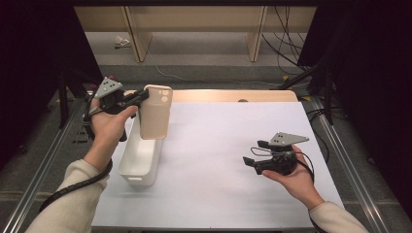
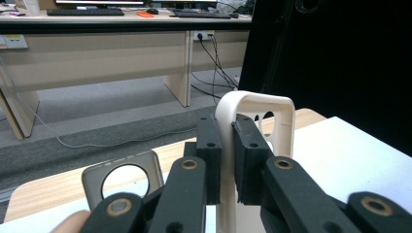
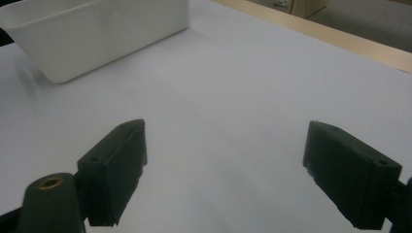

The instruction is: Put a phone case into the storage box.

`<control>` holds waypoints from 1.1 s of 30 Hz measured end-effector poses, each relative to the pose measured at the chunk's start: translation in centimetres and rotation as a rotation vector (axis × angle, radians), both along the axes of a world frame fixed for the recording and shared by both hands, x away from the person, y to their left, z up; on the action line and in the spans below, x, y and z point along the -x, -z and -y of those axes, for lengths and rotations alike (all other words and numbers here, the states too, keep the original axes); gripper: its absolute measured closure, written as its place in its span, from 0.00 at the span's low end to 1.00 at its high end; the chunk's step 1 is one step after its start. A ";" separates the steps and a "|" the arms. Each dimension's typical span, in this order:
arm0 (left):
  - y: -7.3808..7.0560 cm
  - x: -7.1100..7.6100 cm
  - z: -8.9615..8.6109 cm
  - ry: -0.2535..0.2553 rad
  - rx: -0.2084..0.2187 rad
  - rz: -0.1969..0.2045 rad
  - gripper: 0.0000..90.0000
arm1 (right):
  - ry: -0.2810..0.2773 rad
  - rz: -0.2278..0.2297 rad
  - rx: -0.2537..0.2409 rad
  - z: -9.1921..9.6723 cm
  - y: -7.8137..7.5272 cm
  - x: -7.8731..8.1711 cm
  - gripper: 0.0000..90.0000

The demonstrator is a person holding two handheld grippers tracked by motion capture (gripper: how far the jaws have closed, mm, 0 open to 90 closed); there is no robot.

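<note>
Case [image 1: 156, 112]: beige plastic, light, thin, flexible, slick; gripped by side wall, above bin [image 1: 141, 160] at worktop's left edge.
Left gripper [image 1: 143, 95]: clamped on case.
Right gripper [image 1: 255, 152]: wide apart, empty.

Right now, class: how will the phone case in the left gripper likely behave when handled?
The beige phone case probably is light: the left gripper lifts it by one edge. Its thin wall suggests some flex. Released, it would likely drop into the white bin.

Grey carpet floor [image 1: 204, 60] under wooden desks [image 2: 97, 53], with cables [image 1: 286, 43] trailing behind.
</note>
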State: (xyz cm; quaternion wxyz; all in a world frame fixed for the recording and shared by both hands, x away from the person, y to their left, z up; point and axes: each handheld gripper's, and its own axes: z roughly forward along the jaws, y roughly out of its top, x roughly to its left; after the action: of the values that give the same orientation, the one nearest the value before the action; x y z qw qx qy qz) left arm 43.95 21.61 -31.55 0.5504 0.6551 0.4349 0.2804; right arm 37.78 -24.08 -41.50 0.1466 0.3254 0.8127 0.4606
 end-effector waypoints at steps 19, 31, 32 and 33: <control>0.1 -0.9 -1.8 -0.029 -0.012 -0.011 0.92 | 0.000 -0.001 -0.004 0.0 0.0 0.0 0.19; 0.2 -1.6 -2.6 -0.043 -0.011 -0.008 0.92 | 0.003 -0.001 -0.004 0.0 0.1 -0.1 0.19; 0.2 -1.7 -2.7 -0.041 -0.011 -0.008 0.92 | 0.003 -0.001 -0.004 0.0 0.1 -0.1 0.19; 0.2 -1.7 -2.7 -0.042 -0.011 -0.008 0.92 | 0.003 -0.001 -0.004 0.0 0.1 -0.1 0.19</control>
State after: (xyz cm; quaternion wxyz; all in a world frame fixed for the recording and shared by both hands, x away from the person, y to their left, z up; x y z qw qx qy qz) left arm 45.68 24.32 -31.76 0.5392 0.6499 0.4493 0.2916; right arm 37.84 -24.10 -41.58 0.1462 0.3272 0.8113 0.4618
